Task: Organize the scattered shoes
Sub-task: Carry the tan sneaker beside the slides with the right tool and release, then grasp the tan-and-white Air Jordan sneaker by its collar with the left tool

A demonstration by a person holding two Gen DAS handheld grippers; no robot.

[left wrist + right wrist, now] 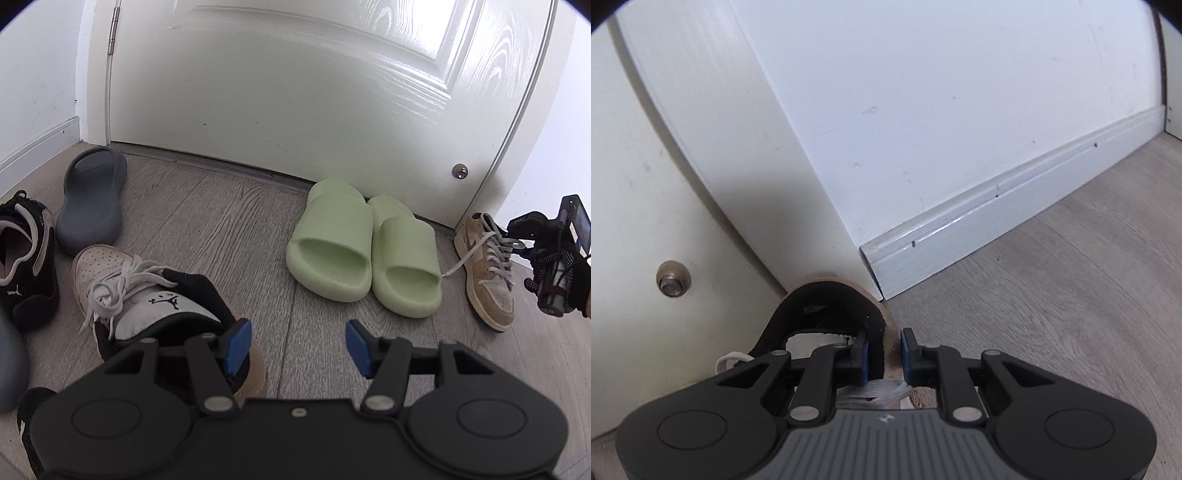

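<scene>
In the left wrist view my left gripper (298, 343) is open and empty, low over the floor. Its left pad (236, 345) is beside the collar of a white and tan sneaker (155, 299). Two green slides (362, 251) stand side by side at the door. A tan sneaker (487, 266) stands right of them, with my right gripper (517, 236) at its collar. In the right wrist view my right gripper (884, 354) is shut on the collar wall of that tan sneaker (831, 306), by the door corner.
A grey slide (92, 199) and a black sneaker (26, 258) lie at the left. Another grey slide (9, 365) shows at the left edge. The white door (295, 92) and its doorstop (460, 171) are behind. A baseboard (997, 210) runs along the right wall.
</scene>
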